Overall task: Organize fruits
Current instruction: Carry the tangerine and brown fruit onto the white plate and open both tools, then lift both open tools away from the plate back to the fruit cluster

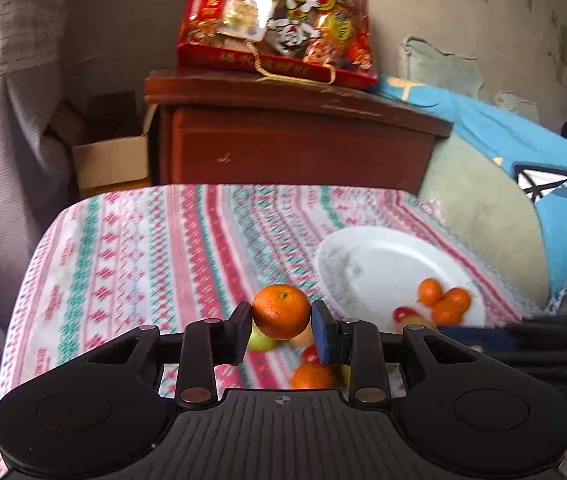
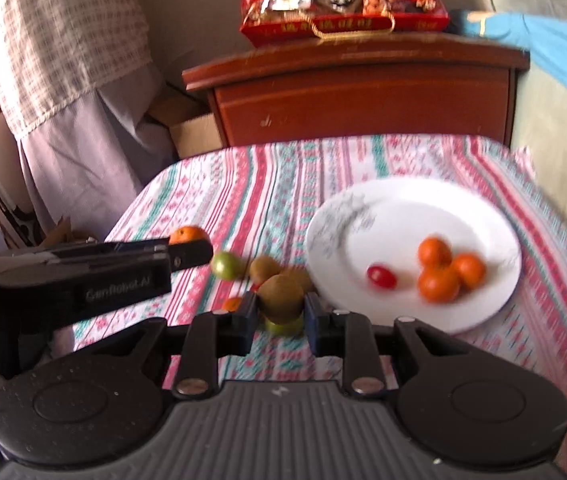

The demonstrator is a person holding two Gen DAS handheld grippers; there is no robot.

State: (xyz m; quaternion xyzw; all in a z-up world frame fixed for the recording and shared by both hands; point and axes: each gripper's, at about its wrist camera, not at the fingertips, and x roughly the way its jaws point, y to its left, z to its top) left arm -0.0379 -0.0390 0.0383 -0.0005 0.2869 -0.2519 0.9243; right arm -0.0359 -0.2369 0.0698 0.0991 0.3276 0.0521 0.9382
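Over cloth: left gripper [image 1: 281, 316] clamps orange [image 1: 281, 311], right gripper [image 2: 281, 312] clamps kiwi [image 2: 280, 296]. Carry both right, release low over plate [image 2: 363, 208], clear of fruit there.

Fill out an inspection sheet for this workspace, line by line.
Surface: patterned tablecloth, pink and green stripes.
Job's things: white plate holds three oranges and a red fruit; loose green fruit and kiwis on the cloth.
Clutter: nothing seen.
Grippers: left gripper shut on an orange; right gripper shut on a kiwi.
Cables: nothing seen.
Surroundings: wooden cabinet with a red gift bag; cardboard box; curtain.
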